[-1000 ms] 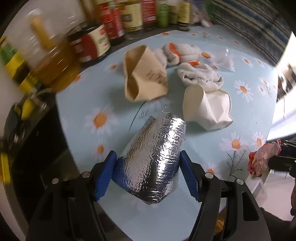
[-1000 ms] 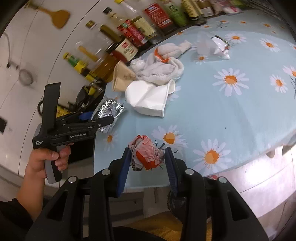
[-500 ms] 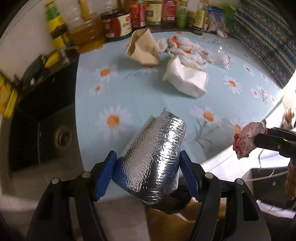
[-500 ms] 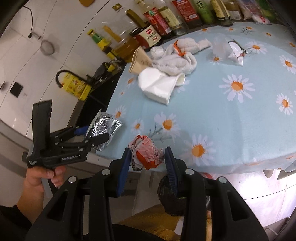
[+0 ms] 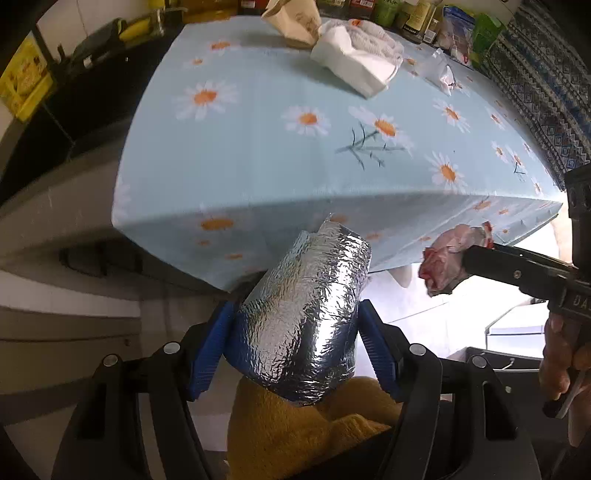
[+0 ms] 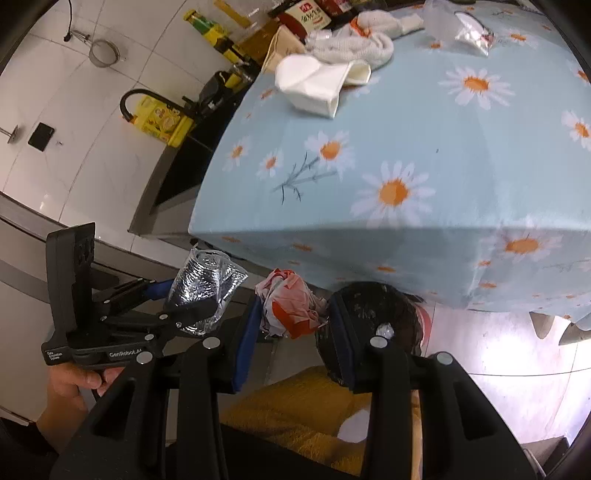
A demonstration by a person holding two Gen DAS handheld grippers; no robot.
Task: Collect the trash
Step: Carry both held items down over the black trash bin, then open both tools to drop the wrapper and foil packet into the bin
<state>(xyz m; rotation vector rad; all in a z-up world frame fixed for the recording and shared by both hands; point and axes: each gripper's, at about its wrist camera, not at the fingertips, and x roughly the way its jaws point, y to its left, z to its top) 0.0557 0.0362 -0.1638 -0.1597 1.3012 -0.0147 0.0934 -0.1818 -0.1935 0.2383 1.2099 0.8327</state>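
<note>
Both loads are now held off the table (image 5: 258,155) and below its near edge, whereas a second ago both were still over the daisy cloth. The left gripper (image 5: 295,347) is clenched on the foil wad (image 5: 306,317), and the right gripper (image 6: 291,317) is clenched on the red-and-white wrapper (image 6: 290,306); neither has been released. A black-lined bin (image 6: 376,314) is seen just behind the right gripper, under the table's near edge, with what looks like a small scrap already in it. The wrapper is judged to be close to the bin's mouth, while the foil wad is held to its left. Drop-off is judged to be the step in hand. Further rubbish is left at the far side: a white cup (image 6: 317,85), a brown cup (image 5: 295,18), a cloth (image 6: 351,46) and clear plastic (image 6: 458,26).
</note>
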